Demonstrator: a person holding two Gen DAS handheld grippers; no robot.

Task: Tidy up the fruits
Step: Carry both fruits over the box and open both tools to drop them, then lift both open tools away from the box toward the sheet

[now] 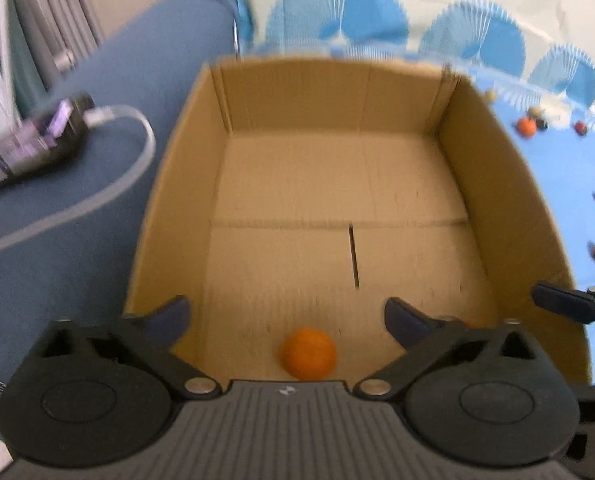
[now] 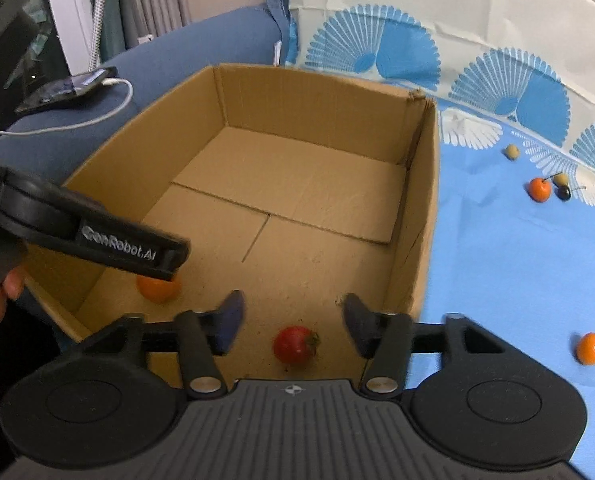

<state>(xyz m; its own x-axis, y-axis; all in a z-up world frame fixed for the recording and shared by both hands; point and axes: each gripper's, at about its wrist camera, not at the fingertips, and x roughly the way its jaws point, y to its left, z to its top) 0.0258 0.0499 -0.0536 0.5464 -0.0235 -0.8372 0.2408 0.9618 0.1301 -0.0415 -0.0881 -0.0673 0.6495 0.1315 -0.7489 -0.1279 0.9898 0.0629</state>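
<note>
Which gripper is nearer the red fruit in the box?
Right. The right gripper hangs open directly over the red fruit; the left gripper is over the orange fruit beside it.

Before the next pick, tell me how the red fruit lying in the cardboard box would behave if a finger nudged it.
The red fruit looks round and glossy, so it would probably roll across the flat floor of the cardboard box. Its small leafy cap might make that roll wobble. It seems small and thin-skinned, so likely light and easily bruised by a hard squeeze from the right gripper.
</note>
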